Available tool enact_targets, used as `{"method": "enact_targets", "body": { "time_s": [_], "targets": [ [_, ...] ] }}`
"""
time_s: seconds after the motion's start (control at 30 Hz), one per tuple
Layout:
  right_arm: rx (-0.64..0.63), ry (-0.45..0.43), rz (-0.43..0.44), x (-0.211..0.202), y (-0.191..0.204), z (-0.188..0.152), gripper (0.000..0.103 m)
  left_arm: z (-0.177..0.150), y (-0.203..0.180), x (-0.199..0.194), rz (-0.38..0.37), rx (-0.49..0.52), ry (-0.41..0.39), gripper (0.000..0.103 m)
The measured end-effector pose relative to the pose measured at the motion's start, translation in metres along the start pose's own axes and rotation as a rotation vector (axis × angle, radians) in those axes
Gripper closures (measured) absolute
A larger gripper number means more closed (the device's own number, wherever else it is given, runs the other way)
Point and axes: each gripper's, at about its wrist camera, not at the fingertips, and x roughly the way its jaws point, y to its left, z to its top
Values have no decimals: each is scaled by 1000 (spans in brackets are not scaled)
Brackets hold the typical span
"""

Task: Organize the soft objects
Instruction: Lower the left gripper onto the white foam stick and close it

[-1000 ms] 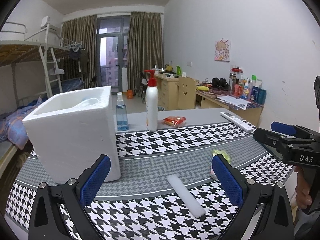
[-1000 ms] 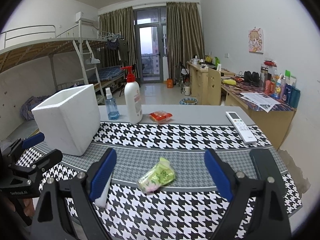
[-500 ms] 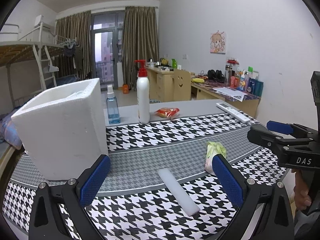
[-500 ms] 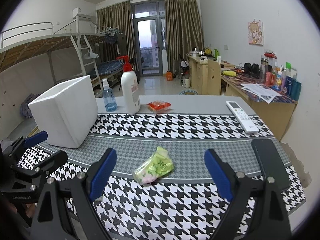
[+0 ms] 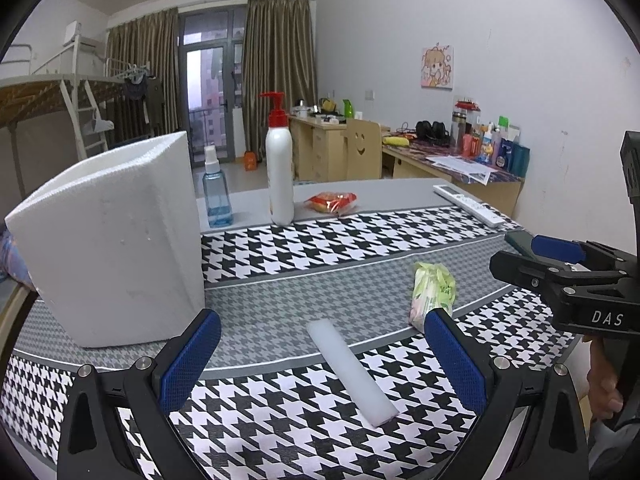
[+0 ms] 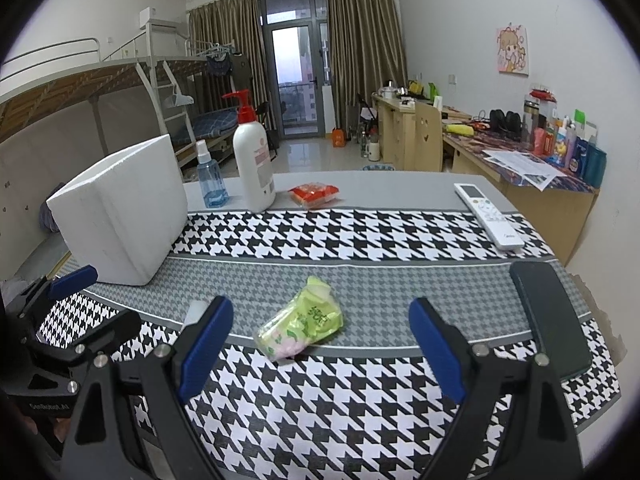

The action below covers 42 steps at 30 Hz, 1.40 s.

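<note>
**Reader:** Looking along the left wrist view, what did the plate record?

**Annotator:** The left gripper stood with its blue pads wide apart and nothing between them, above a table covered by a houndstooth cloth. A white foam strip lay flat on the cloth, framed between the two fingers but not touched by them. A green soft pack lay just beyond the right-hand pad. A white foam box stood upright at the left, open at the top. Behind it were a blue spray bottle, a white pump bottle, a red snack packet and a white remote. The right gripper entered from the right edge, a hand beneath it.

**Reader:** And the right wrist view?

**Annotator:** The right gripper was likewise spread wide and empty. The green soft pack lay on the cloth between its fingers, clear of both pads. The foam strip showed only as a corner behind the left-hand pad. A dark phone lay near the table's right edge, the remote beyond it. The foam box stood at the left, well apart from the pack. The left gripper appeared at the lower left.
</note>
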Motion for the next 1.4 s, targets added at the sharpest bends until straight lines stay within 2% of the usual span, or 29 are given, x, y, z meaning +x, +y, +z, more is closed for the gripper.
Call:
{"method": "enact_targets", "body": {
  "time_s": [0.53,1.17,1.3,1.4],
  "targets": [
    [8,53,21,18,-6,-5,11,-8,-7,22,25,-5,78,1],
    [-2,120,73,35,-13,-10,11,-14,-14,44,100,-75,152,1],
    [-19,128,80,39,-10,-9,11,-15,-17,49,115,-83,168,3],
    [-19,144,87,44,-10,-11,11,-15,-18,53,117,-85,188,8]
  ]
}}
